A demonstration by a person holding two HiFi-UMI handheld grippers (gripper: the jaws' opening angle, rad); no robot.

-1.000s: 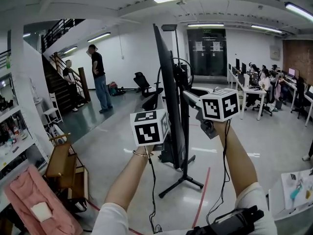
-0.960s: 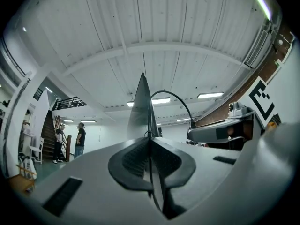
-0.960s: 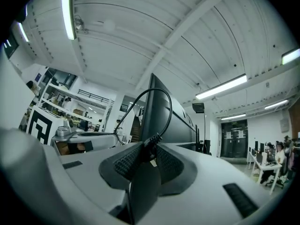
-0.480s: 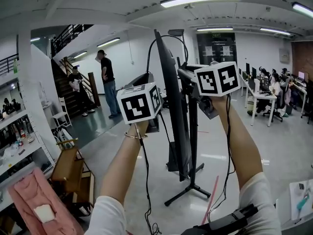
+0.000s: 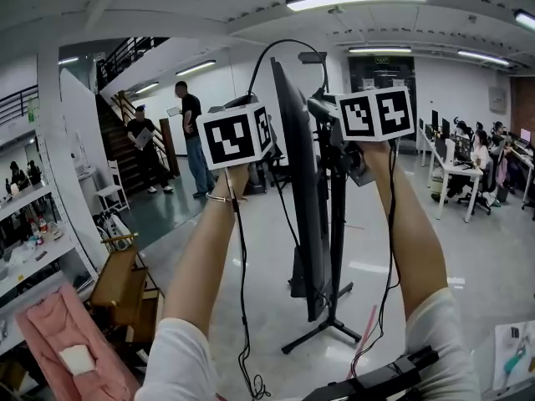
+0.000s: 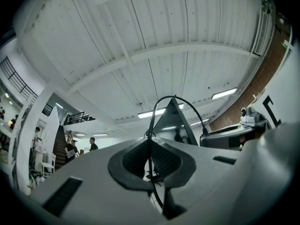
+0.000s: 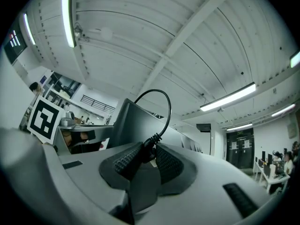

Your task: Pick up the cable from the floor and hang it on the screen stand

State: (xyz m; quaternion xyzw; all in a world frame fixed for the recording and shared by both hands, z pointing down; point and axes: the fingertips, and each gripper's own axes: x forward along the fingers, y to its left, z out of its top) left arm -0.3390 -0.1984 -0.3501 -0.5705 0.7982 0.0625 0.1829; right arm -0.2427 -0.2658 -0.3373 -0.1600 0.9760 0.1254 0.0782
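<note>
Both my tools are clamped on the one cable (image 5: pixel 281 45). The left gripper (image 6: pixel 150 149) has its matte grey jaws, ribbed and dark inside, pinched shut on the thin black cord. The right gripper (image 7: pixel 147 156) is closed around the thicker ribbed plug end. The cord arcs in a smooth round loop over the top edge of the flat dark screen (image 5: pixel 297 182), upper centre of frame. One screen, one black pole stand (image 5: pixel 337 224).
</note>
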